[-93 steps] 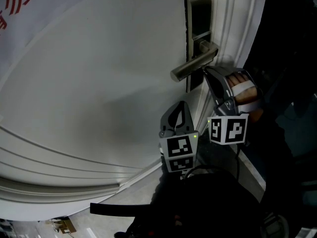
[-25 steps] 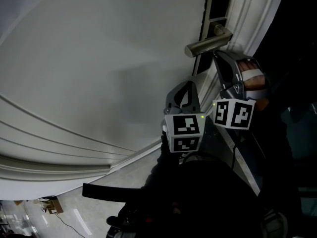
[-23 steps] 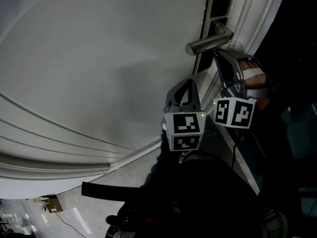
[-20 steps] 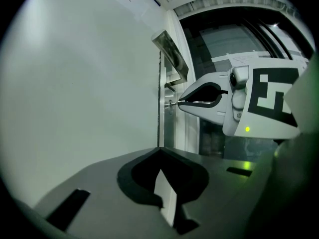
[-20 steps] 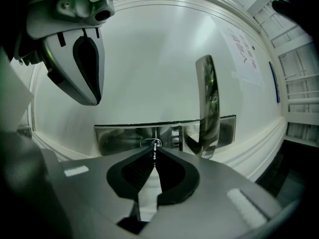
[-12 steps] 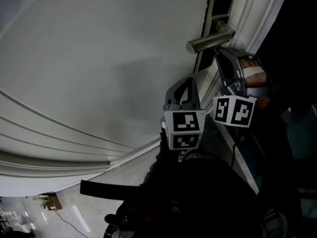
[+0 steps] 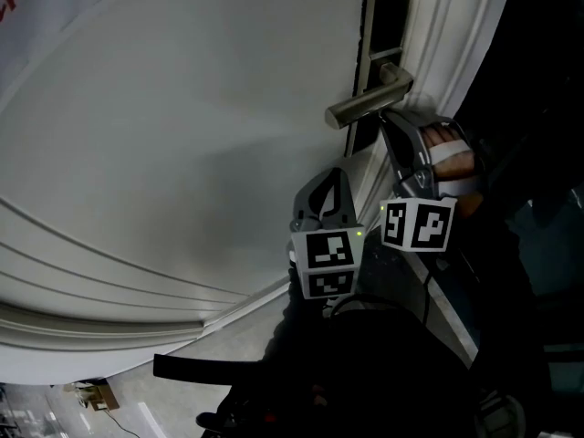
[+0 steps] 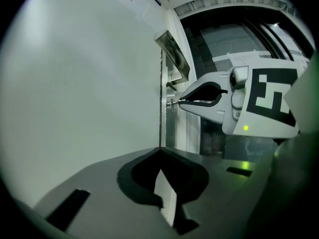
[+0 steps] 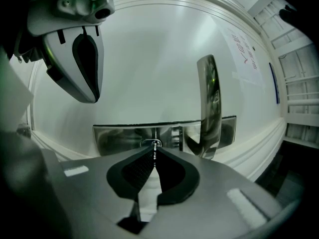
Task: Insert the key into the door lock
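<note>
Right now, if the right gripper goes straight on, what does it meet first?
Probably the keyhole in the lock plate: the key in the right gripper points at it, though depth is unclear.

Dim, even light on the pale door [image 7: 182,153]; gripper views bend and darken at their edges.

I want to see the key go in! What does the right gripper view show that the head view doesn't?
Only the right gripper view shows the key, pinched in the shut right gripper, with its tip at the keyhole. Only the head view shows the person's hand and the marker cubes on the grippers. Both views show the white door, the door handle and the left gripper.
</note>
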{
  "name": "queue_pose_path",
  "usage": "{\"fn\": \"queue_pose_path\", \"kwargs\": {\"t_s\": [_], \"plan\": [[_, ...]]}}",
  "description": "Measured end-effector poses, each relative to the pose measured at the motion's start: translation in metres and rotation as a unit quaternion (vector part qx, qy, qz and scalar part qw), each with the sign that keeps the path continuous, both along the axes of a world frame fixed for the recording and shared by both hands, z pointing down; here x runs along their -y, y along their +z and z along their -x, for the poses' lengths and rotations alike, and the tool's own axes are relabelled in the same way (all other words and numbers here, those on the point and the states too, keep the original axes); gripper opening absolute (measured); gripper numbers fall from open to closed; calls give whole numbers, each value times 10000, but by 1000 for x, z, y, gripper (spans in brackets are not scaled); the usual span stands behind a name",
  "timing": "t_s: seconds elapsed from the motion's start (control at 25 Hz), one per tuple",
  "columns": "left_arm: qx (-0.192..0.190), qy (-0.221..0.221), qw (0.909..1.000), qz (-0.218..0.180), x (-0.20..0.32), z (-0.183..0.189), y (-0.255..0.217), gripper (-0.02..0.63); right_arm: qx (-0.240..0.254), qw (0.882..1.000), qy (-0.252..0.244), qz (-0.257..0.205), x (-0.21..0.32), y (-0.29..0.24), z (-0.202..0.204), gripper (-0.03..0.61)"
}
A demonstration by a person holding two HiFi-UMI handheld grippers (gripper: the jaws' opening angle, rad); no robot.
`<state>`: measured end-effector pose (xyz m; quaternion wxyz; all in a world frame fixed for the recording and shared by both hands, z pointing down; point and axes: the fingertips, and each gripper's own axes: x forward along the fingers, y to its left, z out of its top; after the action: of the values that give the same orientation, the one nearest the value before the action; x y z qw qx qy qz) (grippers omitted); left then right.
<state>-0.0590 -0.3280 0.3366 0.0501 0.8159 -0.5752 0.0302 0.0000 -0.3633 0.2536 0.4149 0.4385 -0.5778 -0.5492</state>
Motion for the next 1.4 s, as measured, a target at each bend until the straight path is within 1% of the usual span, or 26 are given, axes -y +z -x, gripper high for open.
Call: {"fn": "queue_pose_path", "kwargs": {"t_s": [0.24, 1.4], "plan": [[40, -40, 10000, 36, 0, 2, 4, 2, 0, 10000, 0, -5, 1, 0, -1, 12], [-85, -28, 9999, 79, 0, 1, 3, 2, -25, 10000, 52, -58, 0, -2, 0, 12]]}}
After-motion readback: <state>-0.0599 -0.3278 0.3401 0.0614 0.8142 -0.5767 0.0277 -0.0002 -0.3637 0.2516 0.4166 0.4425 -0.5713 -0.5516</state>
